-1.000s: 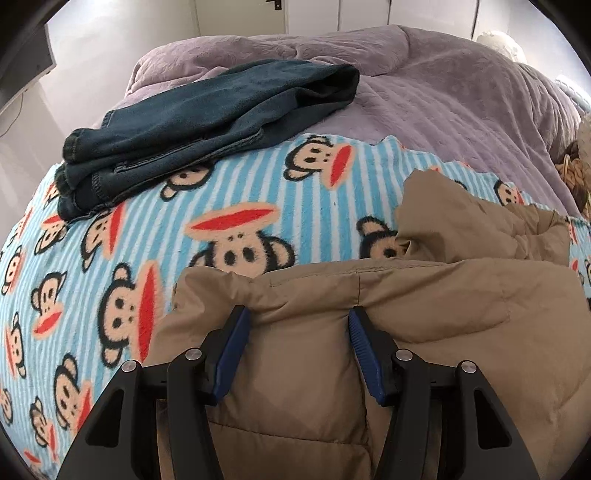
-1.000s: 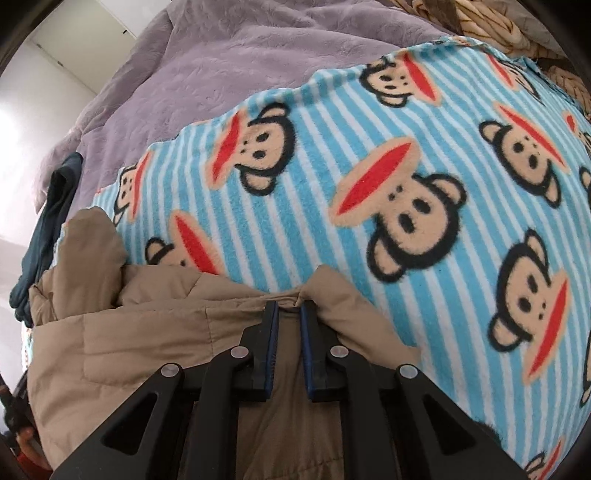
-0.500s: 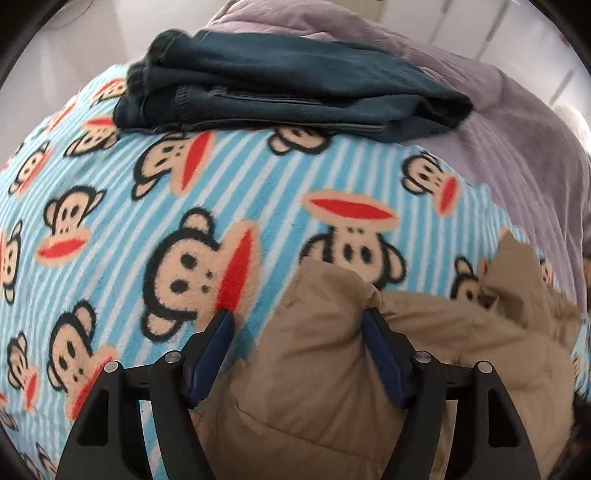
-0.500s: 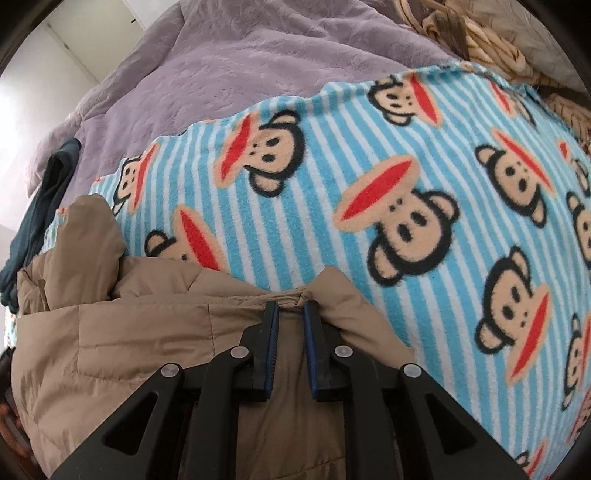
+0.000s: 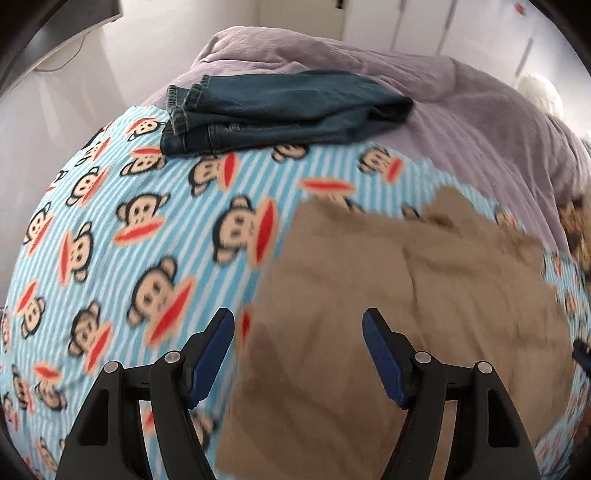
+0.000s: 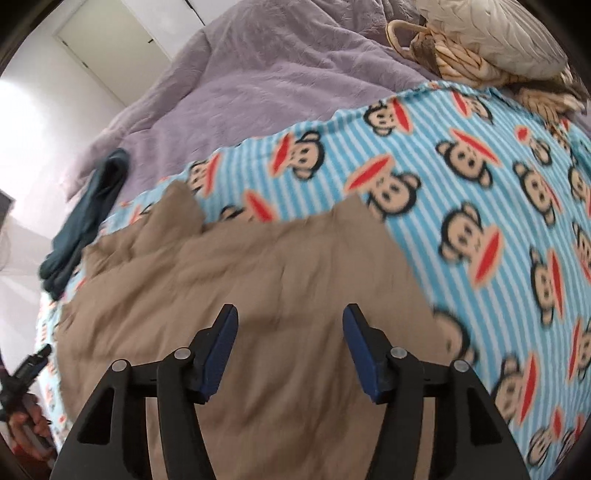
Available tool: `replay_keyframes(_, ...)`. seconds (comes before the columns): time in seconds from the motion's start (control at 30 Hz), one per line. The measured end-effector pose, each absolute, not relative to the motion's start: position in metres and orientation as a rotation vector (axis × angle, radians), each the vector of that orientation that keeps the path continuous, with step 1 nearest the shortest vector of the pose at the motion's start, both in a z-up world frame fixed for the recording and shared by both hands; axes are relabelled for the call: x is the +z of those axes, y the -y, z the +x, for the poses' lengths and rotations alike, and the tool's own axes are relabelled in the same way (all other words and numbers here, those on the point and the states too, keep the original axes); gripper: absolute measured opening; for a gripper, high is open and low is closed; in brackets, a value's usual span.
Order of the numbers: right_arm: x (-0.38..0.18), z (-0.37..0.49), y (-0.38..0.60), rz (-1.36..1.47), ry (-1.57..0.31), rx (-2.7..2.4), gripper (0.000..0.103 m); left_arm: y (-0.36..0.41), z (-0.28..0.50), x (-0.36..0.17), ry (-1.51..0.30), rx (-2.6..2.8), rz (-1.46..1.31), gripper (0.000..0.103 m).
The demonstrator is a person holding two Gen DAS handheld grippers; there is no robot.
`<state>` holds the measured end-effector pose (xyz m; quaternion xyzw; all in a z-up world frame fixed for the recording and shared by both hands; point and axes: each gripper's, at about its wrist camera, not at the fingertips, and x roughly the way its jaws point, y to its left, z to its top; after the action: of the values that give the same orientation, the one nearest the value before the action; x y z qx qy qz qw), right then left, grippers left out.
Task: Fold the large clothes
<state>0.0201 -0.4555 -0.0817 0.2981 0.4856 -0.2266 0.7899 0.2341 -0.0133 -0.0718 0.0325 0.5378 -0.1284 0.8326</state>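
A tan padded jacket (image 5: 388,306) lies folded on the blue striped monkey-print blanket (image 5: 147,240). It also shows in the right wrist view (image 6: 240,295). My left gripper (image 5: 298,332) is open and empty, raised above the jacket's left edge. My right gripper (image 6: 290,325) is open and empty, raised above the jacket's near right part. A jacket flap (image 6: 177,210) sticks up at the far left corner.
Folded dark blue jeans (image 5: 280,110) lie at the blanket's far edge, also in the right wrist view (image 6: 85,221). A purple duvet (image 6: 277,81) covers the bed behind. A woven basket (image 6: 454,51) and a grey cushion (image 6: 509,33) sit far right.
The right gripper let go of the jacket edge and opened. Both grippers pulled up and back, so more of the jacket lies flat in view. The left gripper stayed open.
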Motion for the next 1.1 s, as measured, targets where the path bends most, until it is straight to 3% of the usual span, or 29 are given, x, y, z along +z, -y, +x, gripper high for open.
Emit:
replay_keyframes(0.2,-0.074,-0.030,0.418,0.761,-1.036,-0.454,0.080,0.003,0.167,-0.071,-1.188,-0.294,0.076,0.074)
replay_keyframes(0.27,-0.073,-0.046,0.408,0.816,-1.034,-0.446,0.081,0.000,0.149,-0.072,-1.201,-0.292,0.073,0.097)
replay_keyframes(0.67,-0.087,-0.089,0.369,0.972,-1.062,-0.406,0.090,-0.002,0.101,-0.071,-1.232,-0.301,0.071,0.098)
replay_keyframes(0.73,-0.091,-0.092,0.366,0.989,-1.063,-0.403,0.103,-0.001,0.100,-0.073,-1.235,-0.302,0.075,0.103)
replay_keyframes(1.1,-0.116,-0.108,0.360,1.164,-1.004,-0.399,0.103,-0.006,0.096,-0.090,-1.265,-0.303,0.019,0.103)
